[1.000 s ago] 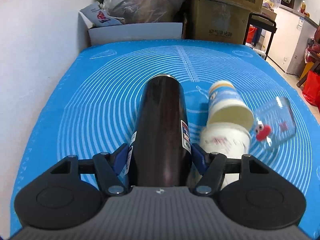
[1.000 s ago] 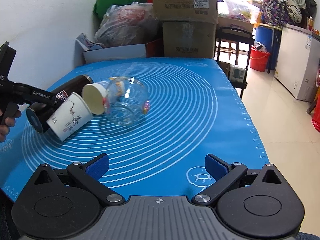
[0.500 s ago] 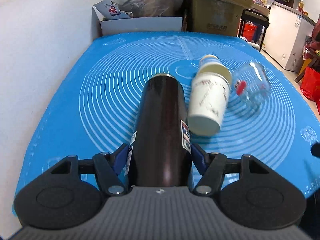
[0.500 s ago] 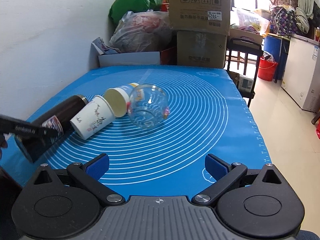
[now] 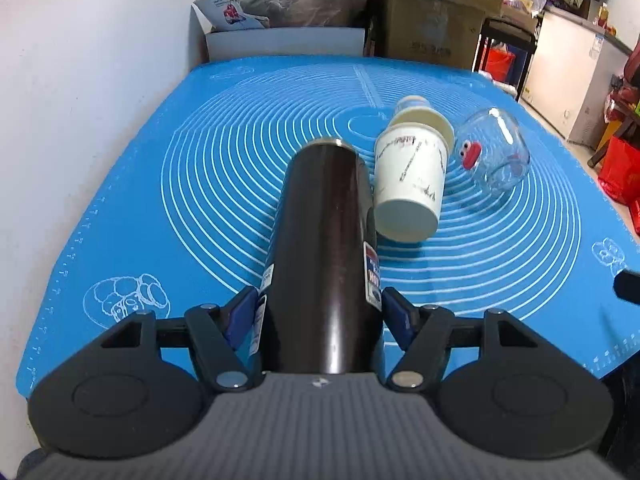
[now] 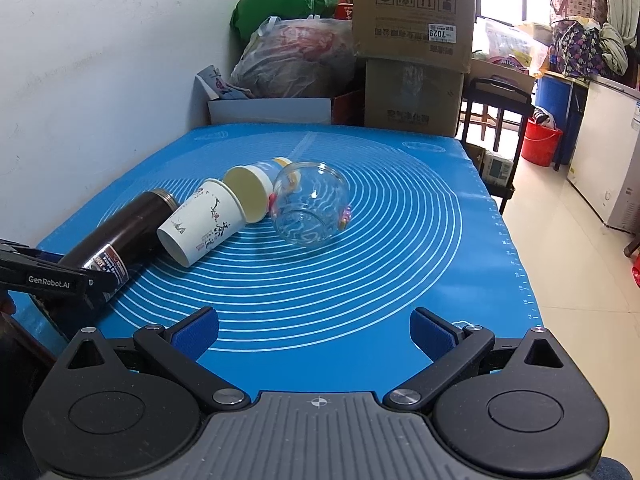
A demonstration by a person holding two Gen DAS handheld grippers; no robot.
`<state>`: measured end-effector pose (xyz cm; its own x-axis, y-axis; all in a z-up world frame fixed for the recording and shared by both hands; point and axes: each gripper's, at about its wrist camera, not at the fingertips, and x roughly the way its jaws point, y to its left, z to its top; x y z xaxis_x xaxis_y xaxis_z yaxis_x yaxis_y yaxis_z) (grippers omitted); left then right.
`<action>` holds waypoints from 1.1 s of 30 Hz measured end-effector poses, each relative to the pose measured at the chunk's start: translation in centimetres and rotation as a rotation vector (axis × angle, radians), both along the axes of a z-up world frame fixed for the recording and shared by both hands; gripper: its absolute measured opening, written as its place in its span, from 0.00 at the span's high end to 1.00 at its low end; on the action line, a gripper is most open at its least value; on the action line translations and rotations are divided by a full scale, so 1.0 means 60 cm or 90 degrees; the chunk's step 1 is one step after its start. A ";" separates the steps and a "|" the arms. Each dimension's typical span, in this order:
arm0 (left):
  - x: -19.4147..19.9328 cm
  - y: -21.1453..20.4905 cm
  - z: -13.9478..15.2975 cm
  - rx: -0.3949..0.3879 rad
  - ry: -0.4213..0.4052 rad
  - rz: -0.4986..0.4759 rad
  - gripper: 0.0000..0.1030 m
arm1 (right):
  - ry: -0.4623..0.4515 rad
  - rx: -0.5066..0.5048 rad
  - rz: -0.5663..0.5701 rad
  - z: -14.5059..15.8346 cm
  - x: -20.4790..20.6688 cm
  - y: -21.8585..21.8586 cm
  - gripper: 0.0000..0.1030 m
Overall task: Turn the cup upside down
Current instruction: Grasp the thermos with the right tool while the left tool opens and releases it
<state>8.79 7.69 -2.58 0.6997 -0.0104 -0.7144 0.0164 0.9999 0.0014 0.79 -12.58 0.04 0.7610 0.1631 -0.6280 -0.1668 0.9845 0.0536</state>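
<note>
Plainly, taken one camera at a time:

Left wrist, grip: the left gripper (image 5: pixel 320 312) is clamped on the dark flask (image 5: pixel 322 248), blue pads pressed to both flanks near its base, so the body runs straight out along the fingers.
Left wrist, why held so: a low grip on a long cylinder leaves the whole length free to swing, which I judge suits turning it end over end.
Left wrist, flask position: its far, metal-rimmed end points toward the back of the blue mat (image 5: pixel 224 184); whether that end touches the mat cannot be told here.
Left wrist, neighbours: the white paper cup (image 5: pixel 412 188) lies on its side just right of the flask, base toward the camera; behind it lies a yellow-rimmed cup (image 5: pixel 420 114), and to the right a glass jar (image 5: pixel 494 150), also on its side.

Right wrist, tongs: the right gripper (image 6: pixel 316 334) is spread wide with nothing between its pads, low over the near edge of the mat, well apart from every vessel.
Right wrist, why so: I judge it is waiting in reserve, ready to steady or take a cup.
Right wrist, flask: seen side-on, it slants across the mat's left part, the gripped end nearer and seemingly raised.
Right wrist, cluster: flask, paper cup, yellow-rimmed cup and jar sit in a tight row, so a wide swing risks knocking the light paper cup.
Task progress: no vessel stands inverted yet.
</note>
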 end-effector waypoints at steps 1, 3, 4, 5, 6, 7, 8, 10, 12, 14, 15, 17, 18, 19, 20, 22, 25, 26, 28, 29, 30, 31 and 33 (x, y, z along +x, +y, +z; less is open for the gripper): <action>-0.005 -0.001 0.008 0.007 -0.018 0.001 0.31 | 0.001 -0.002 0.002 0.000 0.002 0.001 0.00; -0.014 -0.003 0.026 0.016 -0.046 -0.001 0.20 | 0.002 -0.013 0.009 0.000 0.004 0.004 0.00; -0.020 -0.003 0.037 0.017 -0.060 -0.001 0.16 | 0.002 -0.023 0.015 0.000 0.005 0.007 0.00; -0.024 -0.002 0.046 0.017 -0.073 -0.001 0.15 | 0.002 -0.031 0.021 0.001 0.007 0.011 0.00; -0.029 0.000 0.054 0.017 -0.083 0.001 0.15 | 0.002 -0.039 0.028 0.003 0.009 0.014 0.00; -0.033 0.002 0.060 0.016 -0.090 0.003 0.14 | 0.002 -0.047 0.038 0.006 0.011 0.019 0.00; -0.038 0.007 0.066 0.012 -0.096 0.009 0.13 | 0.001 -0.057 0.050 0.009 0.014 0.026 0.00; -0.046 0.023 0.074 0.005 -0.106 0.030 0.13 | -0.002 -0.089 0.078 0.017 0.020 0.042 0.00; -0.053 0.040 0.077 0.004 -0.114 0.054 0.11 | -0.006 -0.130 0.112 0.025 0.026 0.063 0.00; -0.060 0.062 0.076 0.002 -0.118 0.079 0.10 | -0.014 -0.189 0.163 0.037 0.035 0.094 0.00; -0.064 0.073 0.074 0.000 -0.119 0.092 0.10 | -0.019 -0.223 0.191 0.043 0.040 0.113 0.00; -0.074 0.096 0.068 -0.001 -0.120 0.112 0.10 | -0.030 -0.301 0.260 0.054 0.049 0.157 0.00; -0.081 0.104 0.063 0.001 -0.120 0.122 0.10 | -0.035 -0.339 0.295 0.057 0.053 0.179 0.00; -0.087 0.114 0.059 0.003 -0.120 0.132 0.10 | -0.039 -0.383 0.335 0.060 0.056 0.204 0.00; -0.094 0.126 0.055 0.003 -0.120 0.143 0.10 | -0.044 -0.432 0.374 0.060 0.058 0.229 0.00; -0.109 0.148 0.047 -0.002 -0.119 0.165 0.10 | -0.059 -0.528 0.448 0.056 0.056 0.278 0.00; -0.130 0.180 0.034 -0.022 -0.118 0.188 0.10 | -0.078 -0.657 0.566 0.040 0.047 0.344 0.00; -0.137 0.189 0.030 -0.025 -0.119 0.192 0.10 | -0.082 -0.701 0.603 0.032 0.044 0.363 0.00; -0.149 0.203 0.024 -0.022 -0.122 0.203 0.10 | -0.087 -0.782 0.673 0.012 0.038 0.399 0.00; -0.155 0.209 0.020 -0.019 -0.125 0.209 0.10 | -0.089 -0.822 0.713 0.000 0.034 0.415 0.00; -0.160 0.215 0.017 -0.018 -0.128 0.215 0.10 | -0.094 -0.856 0.746 -0.011 0.029 0.429 0.00; -0.164 0.222 0.014 -0.021 -0.129 0.220 0.10 | -0.100 -0.892 0.784 -0.023 0.025 0.440 0.00; -0.170 0.233 0.009 -0.033 -0.129 0.222 0.10 | -0.123 -0.962 0.861 -0.049 0.016 0.457 0.00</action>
